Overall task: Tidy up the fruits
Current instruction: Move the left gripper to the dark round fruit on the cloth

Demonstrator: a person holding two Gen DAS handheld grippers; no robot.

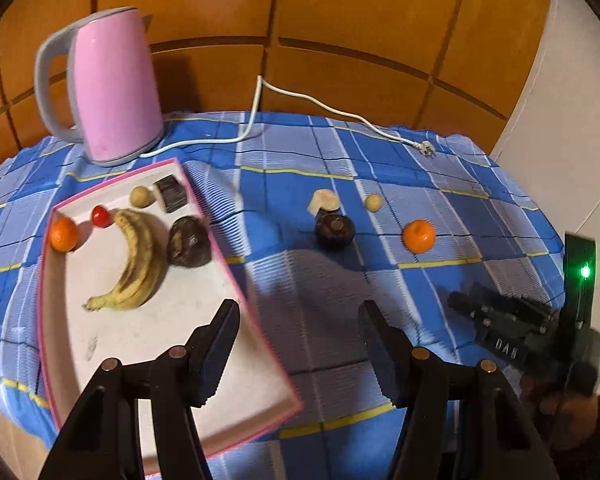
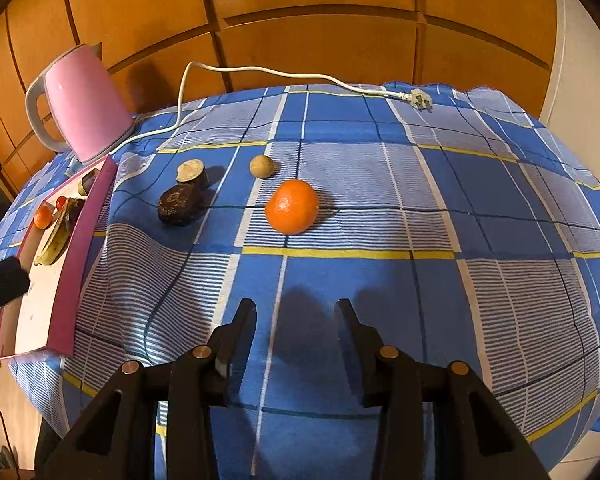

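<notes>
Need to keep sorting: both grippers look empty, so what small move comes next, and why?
Probably ease the right gripper forward to the orange: its jaws are open and empty, and that orange lies on the cloth straight ahead, outside the tray.

Pink kettle [image 1: 114, 88] with grey handle, upright, upper left of frame, on blue checked tablecloth [image 1: 300, 152]. White cord [image 1: 256, 120] runs from kettle base, loops up against wooden wall panels [image 1: 340, 20], then trails right across cloth. Plug [image 1: 427, 148] lies flat at cloth's far right edge. White wall [image 1: 560, 120] at right of frame.
</notes>
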